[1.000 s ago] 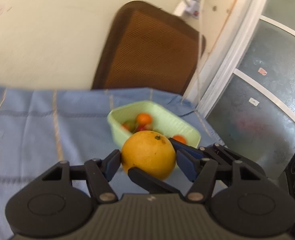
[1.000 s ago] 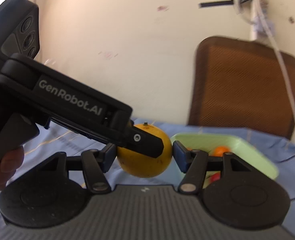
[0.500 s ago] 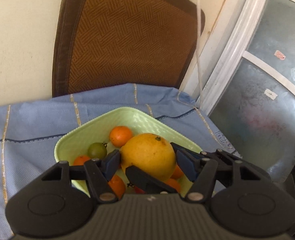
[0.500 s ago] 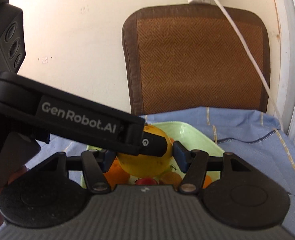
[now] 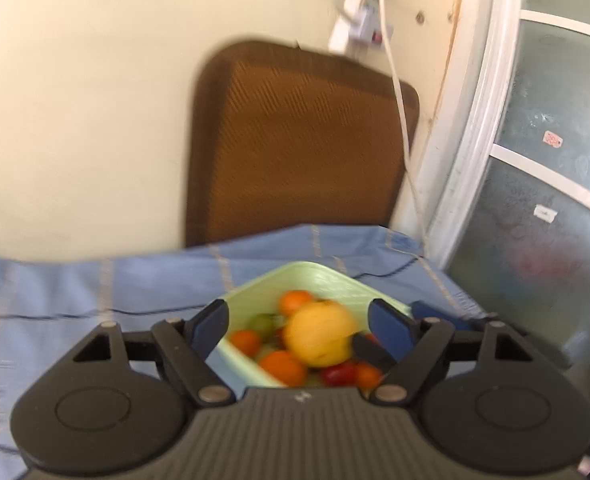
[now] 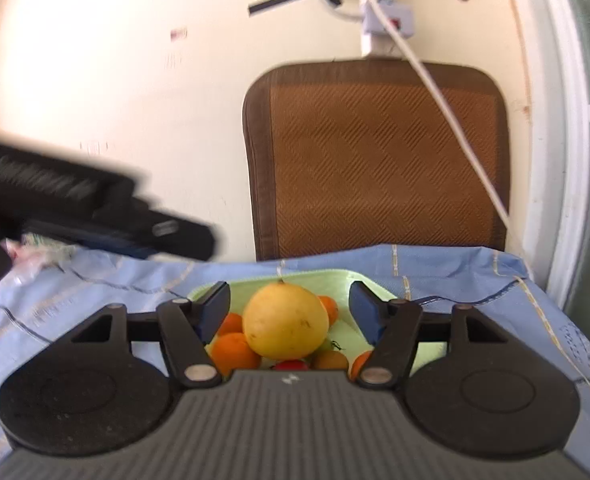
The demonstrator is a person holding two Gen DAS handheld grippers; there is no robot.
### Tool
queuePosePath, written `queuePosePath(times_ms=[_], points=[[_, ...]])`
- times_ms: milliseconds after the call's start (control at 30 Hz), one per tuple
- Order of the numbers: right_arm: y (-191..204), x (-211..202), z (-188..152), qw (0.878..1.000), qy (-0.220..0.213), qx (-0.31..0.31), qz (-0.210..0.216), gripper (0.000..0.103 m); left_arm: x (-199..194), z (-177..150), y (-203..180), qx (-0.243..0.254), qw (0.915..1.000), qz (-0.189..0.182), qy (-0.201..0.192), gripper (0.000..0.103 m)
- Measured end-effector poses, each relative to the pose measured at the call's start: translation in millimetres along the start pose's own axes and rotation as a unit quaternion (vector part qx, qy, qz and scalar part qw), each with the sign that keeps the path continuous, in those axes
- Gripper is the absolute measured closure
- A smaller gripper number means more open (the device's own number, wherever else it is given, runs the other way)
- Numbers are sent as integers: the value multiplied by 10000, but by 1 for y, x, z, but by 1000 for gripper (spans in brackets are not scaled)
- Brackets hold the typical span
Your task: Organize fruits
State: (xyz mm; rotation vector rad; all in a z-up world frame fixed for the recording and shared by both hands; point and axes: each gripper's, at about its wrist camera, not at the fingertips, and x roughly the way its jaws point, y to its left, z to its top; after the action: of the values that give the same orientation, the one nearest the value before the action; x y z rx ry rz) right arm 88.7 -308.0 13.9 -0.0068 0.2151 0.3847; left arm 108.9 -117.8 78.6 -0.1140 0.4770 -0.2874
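A large yellow-orange fruit (image 5: 319, 334) (image 6: 285, 322) rests on a pile of small oranges (image 5: 285, 366) (image 6: 233, 350) and a red tomato (image 5: 339, 372) in the pale green bowl (image 5: 315, 270) (image 6: 335, 276). My left gripper (image 5: 299, 326) is opening, and its blue pads stand clear on both sides of the fruit. My right gripper (image 6: 290, 312) is opening too, with the fruit between its pads and a gap on each side. The left gripper's blurred black finger (image 6: 175, 232) shows at the left of the right wrist view.
The bowl sits on a blue cloth (image 5: 95, 288) near the table's far right corner. Behind it stands a brown chair back (image 5: 295, 140) (image 6: 379, 152), with a white cable (image 6: 447, 112) hanging across it. A frosted glass door (image 5: 543, 200) is at the right. A crumpled wrapper (image 6: 35, 248) lies at the left.
Both grippers were shut on the large fruit over the bowl. Their jaws have spread and the fruit now lies on the pile. The left gripper has drawn back to the left.
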Motion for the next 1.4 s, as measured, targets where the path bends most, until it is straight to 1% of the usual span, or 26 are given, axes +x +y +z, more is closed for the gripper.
queuePosePath(times_ms=[67, 133, 200, 267, 300, 400, 500, 600, 700, 767, 967, 1133, 1267, 1400], points=[[2, -16, -4, 9997, -50, 227, -90, 32, -20, -10, -1, 144, 9995, 260, -98, 20], [2, -30, -13, 9978, -47, 616, -224, 29, -35, -23, -2, 200, 9984, 522, -103, 6], [4, -46, -25, 9933, -4, 1099, -353, 29, -46, -36, -4, 223, 9969, 746, -60, 5], [7, -55, -37, 9871, 101, 1530, -458, 28, -53, -46, -7, 211, 9959, 874, 36, 3], [7, -59, -43, 9844, 177, 1694, -447, 28, -56, -51, -6, 180, 9956, 919, 99, 0], [15, -62, -52, 9784, 387, 1976, -468, 28, -62, -63, -4, 104, 9947, 988, 274, 0], [23, -67, -59, 9761, 451, 2072, -483, 28, -69, -72, -2, 51, 9934, 1083, 374, 0], [32, -70, -66, 9775, 481, 1974, -569, 28, -78, -80, 2, -8, 9924, 1169, 389, 0], [35, -74, -66, 9796, 344, 1898, -569, 27, -82, -84, 5, -51, 9909, 1279, 422, 0], [29, -72, -66, 9774, 381, 2001, -571, 27, -82, -86, 6, -28, 9903, 1291, 516, 0], [17, -72, -69, 9683, 397, 2411, -518, 27, -85, -92, 4, 59, 9883, 1438, 510, 0], [13, -73, -70, 9638, 435, 2591, -459, 27, -83, -94, 6, 10, 9882, 1428, 547, 0], [16, -73, -69, 9657, 448, 2517, -447, 27, -80, -97, 9, -45, 9879, 1464, 509, 0], [22, -73, -67, 9715, 404, 2286, -482, 27, -74, -102, 8, 110, 9850, 1652, 490, 0]])
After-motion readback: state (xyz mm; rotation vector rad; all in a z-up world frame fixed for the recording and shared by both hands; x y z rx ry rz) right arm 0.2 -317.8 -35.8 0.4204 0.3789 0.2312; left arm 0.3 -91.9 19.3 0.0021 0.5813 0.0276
